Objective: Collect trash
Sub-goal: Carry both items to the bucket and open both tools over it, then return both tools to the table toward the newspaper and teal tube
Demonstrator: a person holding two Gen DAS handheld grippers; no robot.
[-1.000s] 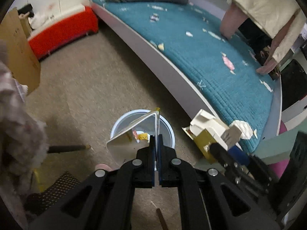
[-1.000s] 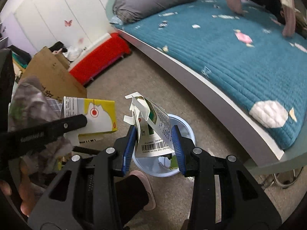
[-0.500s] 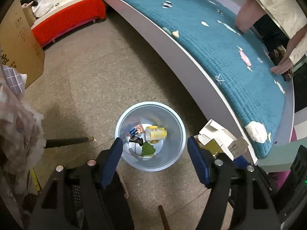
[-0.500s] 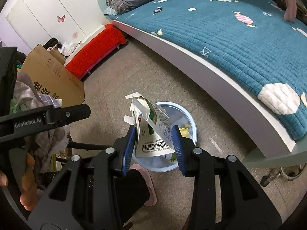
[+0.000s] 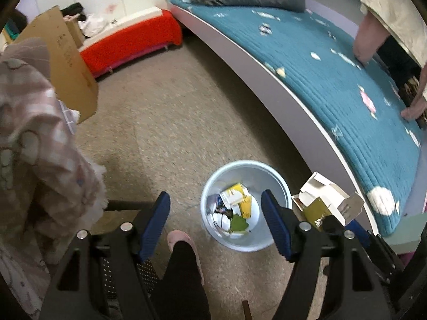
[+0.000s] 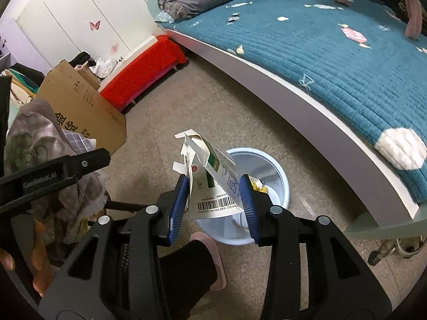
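Observation:
A pale blue trash bin (image 5: 277,186) stands on the floor beside the bed, with a yellow box (image 5: 240,200) and other scraps lying in it. My left gripper (image 5: 215,200) hangs open above the bin's left side, nothing between its blue pads. My right gripper (image 6: 213,184) is shut on a torn white and green carton (image 6: 216,170) with a barcode, held upright just in front of the bin (image 6: 284,186). In the left wrist view that carton (image 5: 325,194) shows at the right of the bin. One left finger (image 6: 61,170) crosses the right wrist view's left side.
A bed with a teal cover (image 5: 333,85) curves along the right, and another person's hand (image 5: 416,109) rests on it. A red bench (image 5: 133,40), a cardboard box (image 5: 66,61) and a clothes pile (image 5: 34,138) stand at the left. My foot in a pink slipper (image 5: 181,240) is near the bin.
The left gripper opened and the white and yellow box it held dropped into the bin. The right gripper kept its grip on the carton and came a little closer to the bin.

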